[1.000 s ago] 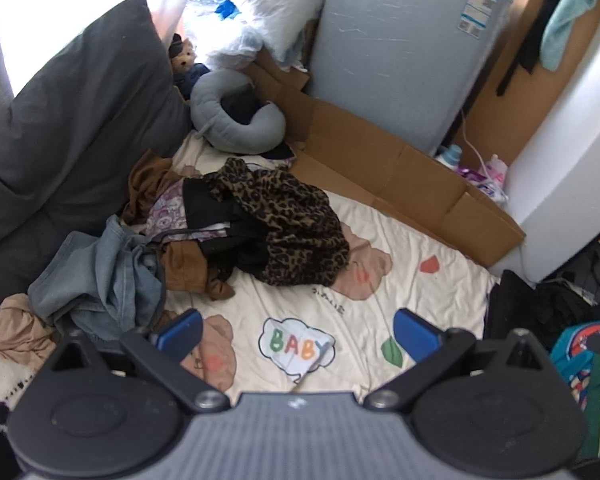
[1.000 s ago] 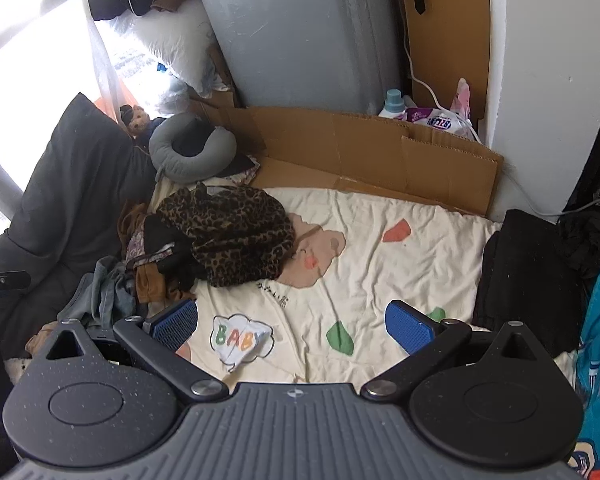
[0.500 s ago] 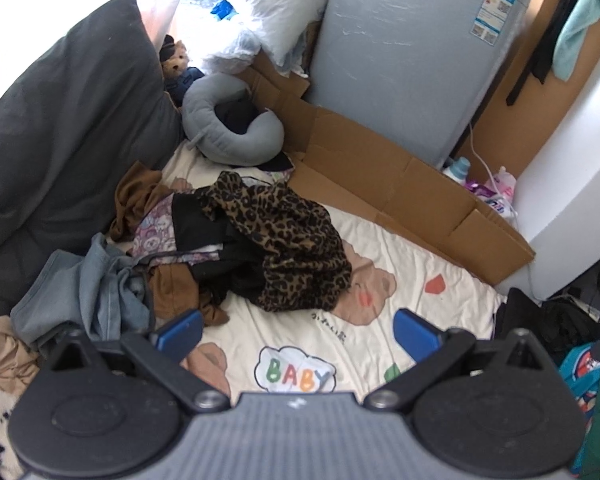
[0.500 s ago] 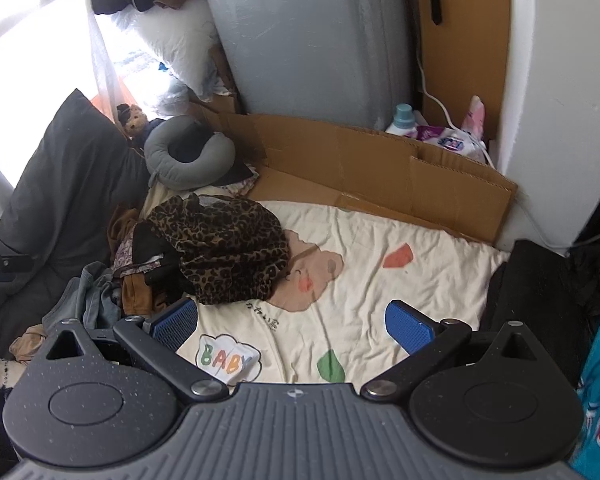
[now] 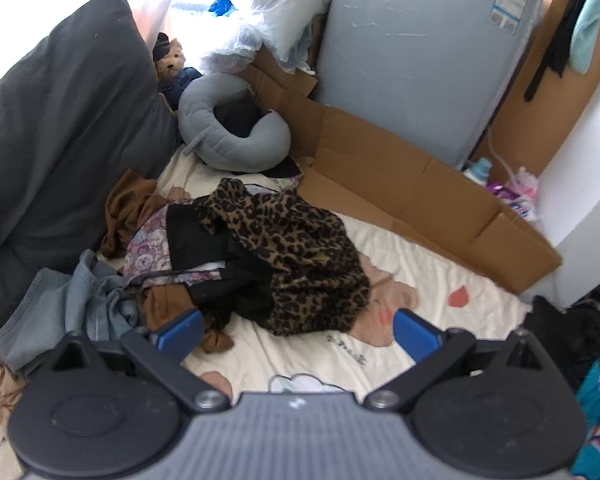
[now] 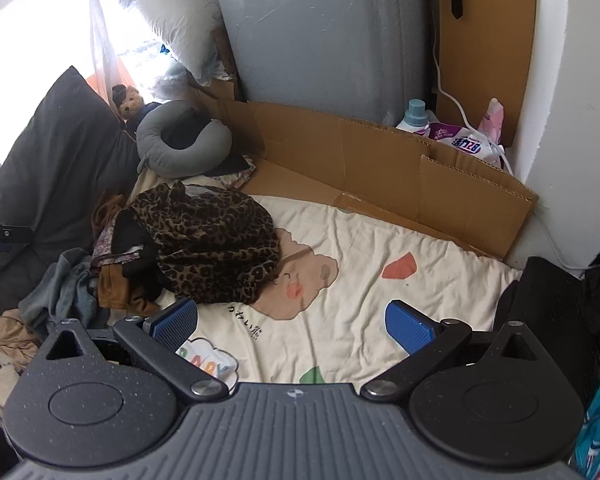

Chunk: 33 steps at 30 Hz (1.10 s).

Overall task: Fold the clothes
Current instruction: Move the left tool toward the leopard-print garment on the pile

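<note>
While both grippers hang above the bedsheet (image 6: 380, 236) with jaws apart and nothing between them, the clothes sit in one crumpled pile (image 5: 204, 256) on the sheet's left side, against the dark cushion (image 5: 60, 120). Nothing in view lies folded.

Bare sheet right of the pile is the obvious folding area; the cardboard (image 6: 380, 168) borders it at the back.

The leopard-print garment (image 5: 300, 256) lies on top, nearest the open sheet. My read: easiest piece to take, since nothing covers it. A black garment (image 5: 204, 248) is tucked under its left edge, a floral piece (image 5: 148, 240) and brown cloth (image 5: 128, 204) sit behind, jeans (image 5: 68, 308) at the near left.

To do it well:
- left gripper (image 5: 296, 334) and right gripper (image 6: 290, 322) should pinch one layer at two spread points (hem or shoulder line), not a bunched wad
- lift clear so the black piece doesn't drag along
- lay flat on bare sheet, smooth, then fold

Risk: soft fabric is tangled; seams can't be made out from here.
</note>
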{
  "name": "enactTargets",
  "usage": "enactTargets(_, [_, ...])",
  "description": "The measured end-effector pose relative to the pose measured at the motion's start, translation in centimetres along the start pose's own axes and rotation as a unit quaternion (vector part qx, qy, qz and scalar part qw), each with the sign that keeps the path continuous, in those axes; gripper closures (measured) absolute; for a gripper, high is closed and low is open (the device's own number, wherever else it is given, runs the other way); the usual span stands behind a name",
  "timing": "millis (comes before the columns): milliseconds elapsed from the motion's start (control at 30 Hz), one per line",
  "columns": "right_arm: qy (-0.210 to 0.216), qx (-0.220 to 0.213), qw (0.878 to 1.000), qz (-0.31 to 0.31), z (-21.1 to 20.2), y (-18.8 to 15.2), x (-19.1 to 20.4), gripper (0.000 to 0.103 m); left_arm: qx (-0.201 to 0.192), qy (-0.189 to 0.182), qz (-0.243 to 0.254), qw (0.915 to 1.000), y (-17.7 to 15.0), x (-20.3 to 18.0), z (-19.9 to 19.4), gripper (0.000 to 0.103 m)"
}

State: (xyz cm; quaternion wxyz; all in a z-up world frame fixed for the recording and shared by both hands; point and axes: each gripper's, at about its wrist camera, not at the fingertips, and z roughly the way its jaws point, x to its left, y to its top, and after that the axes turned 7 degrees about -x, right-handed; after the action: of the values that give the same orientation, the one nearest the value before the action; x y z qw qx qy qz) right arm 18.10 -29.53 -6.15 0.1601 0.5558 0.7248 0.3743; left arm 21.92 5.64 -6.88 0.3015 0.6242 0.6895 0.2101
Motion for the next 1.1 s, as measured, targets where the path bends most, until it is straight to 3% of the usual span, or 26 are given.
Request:
enactTargets(133, [-0.001,-0.005,1.0,-0.008,2.1,-0.8,-1.1,0.0,-0.002,-0.002,-0.01,0.9999,-0.5,0.3,2.9,0.001])
enactTargets(333, [-0.003,-0.021,1.0,0.004,4.4,-2.0,-3.7,0.0,-0.037,0.011,-0.022,0.999,-1.2,0.6,6.0,0.001])
enactTargets(733, [0.001,-0.025,1.0,0.015,8.1,-5.0,-6.1,0.0,-0.039,0.01,-0.018,0.999,-2.8,1.0,10.1,0.001])
enactTargets(900, [0.015,-0.029,0.999,0.025,10.1,-6.6,-6.9,0.0,-0.036,0.013,-0.015,0.9992,-3.3,1.1,12.7,0.011])
enactTargets(1100, [0.03,-0.035,0.999,-0.009,12.8,-8.4,-5.8,0.001,-0.057,-0.001,-0.005,0.9984,-4.6,0.5,15.4,0.012])
